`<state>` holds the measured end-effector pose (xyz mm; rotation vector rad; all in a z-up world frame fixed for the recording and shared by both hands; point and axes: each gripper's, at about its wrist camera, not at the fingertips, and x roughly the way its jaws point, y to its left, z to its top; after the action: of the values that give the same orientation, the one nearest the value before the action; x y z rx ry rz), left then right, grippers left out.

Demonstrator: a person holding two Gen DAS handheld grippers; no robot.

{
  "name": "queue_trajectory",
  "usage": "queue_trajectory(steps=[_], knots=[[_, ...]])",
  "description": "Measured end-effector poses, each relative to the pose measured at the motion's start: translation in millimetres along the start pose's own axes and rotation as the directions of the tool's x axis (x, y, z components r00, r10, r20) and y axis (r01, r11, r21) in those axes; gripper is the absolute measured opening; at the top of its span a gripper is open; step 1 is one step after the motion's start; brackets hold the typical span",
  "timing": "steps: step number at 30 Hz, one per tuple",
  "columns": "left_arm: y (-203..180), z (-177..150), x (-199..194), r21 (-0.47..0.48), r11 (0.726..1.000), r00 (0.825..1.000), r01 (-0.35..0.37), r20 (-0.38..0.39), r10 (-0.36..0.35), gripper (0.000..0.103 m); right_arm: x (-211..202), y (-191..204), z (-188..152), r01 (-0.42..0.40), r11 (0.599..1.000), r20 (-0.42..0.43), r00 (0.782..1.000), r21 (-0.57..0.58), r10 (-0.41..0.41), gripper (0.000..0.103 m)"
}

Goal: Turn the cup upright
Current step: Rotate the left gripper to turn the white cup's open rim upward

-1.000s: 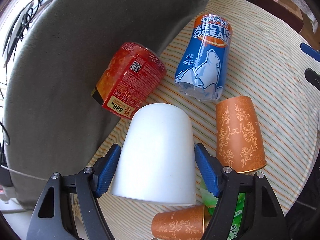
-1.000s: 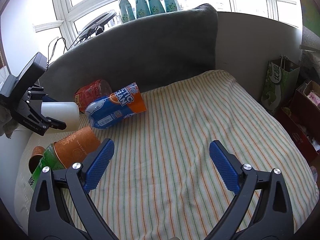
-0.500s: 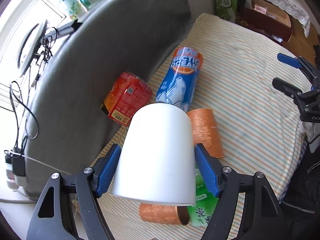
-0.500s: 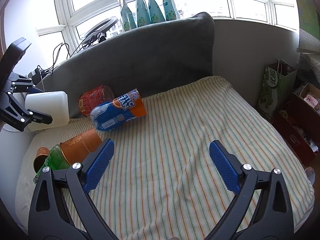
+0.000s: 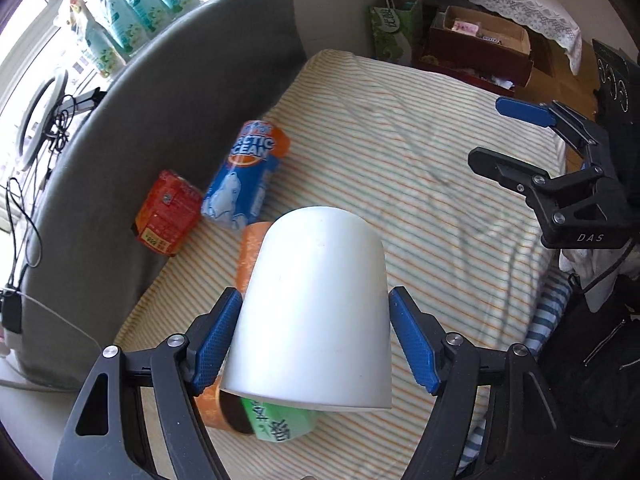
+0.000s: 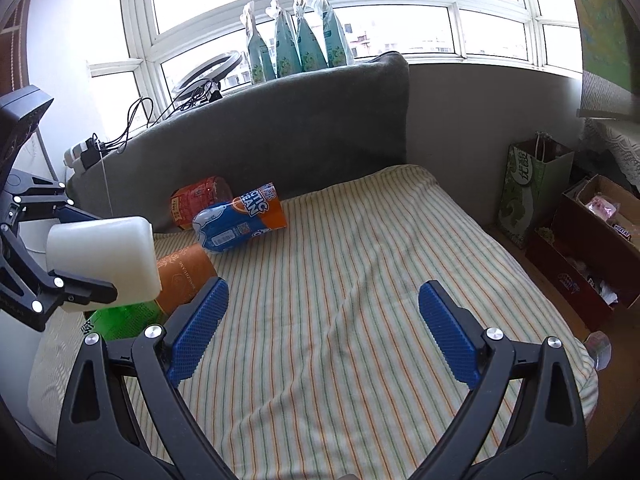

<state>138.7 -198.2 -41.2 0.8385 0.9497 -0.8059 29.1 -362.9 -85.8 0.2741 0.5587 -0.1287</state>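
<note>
My left gripper (image 5: 314,340) is shut on a white cup (image 5: 316,312), gripped across its body near the rim, its closed bottom pointing away from the camera. The cup is lifted clear above the striped cushion (image 5: 420,152). In the right wrist view the white cup (image 6: 102,258) lies on its side in the air at the far left, held by the left gripper (image 6: 68,252). My right gripper (image 6: 322,332) is open and empty above the cushion's front; it also shows in the left wrist view (image 5: 516,136) at the right.
On the cushion's left lie a blue Arctic Ocean can (image 5: 246,176), a red can (image 5: 168,212), orange patterned paper cups (image 6: 184,276) and a green bottle (image 5: 280,424). A grey sofa back (image 6: 260,136) stands behind. A green bag (image 6: 528,188) and boxes (image 6: 596,232) stand on the floor at the right.
My left gripper has lifted the white cup higher and tilted back, so more of the cushion and the right gripper come into view. The right gripper has barely moved.
</note>
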Motion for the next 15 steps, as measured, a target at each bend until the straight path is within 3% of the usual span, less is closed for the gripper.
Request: queue_trajectory(steps=[6,15], knots=[[-35.1,-11.4,10.5,-0.011,1.0,0.999,0.029,0.019,-0.029,0.075,-18.5,-4.4,-10.6,0.008,1.0,0.004,1.0,-0.019,-0.008,0.098],[-49.5,-23.2,23.5,-0.062,0.997,0.998,0.05,0.042,-0.047,0.075,-37.1,-9.0,-21.4,0.019,0.999,0.01,1.0,-0.031,-0.019,0.098]])
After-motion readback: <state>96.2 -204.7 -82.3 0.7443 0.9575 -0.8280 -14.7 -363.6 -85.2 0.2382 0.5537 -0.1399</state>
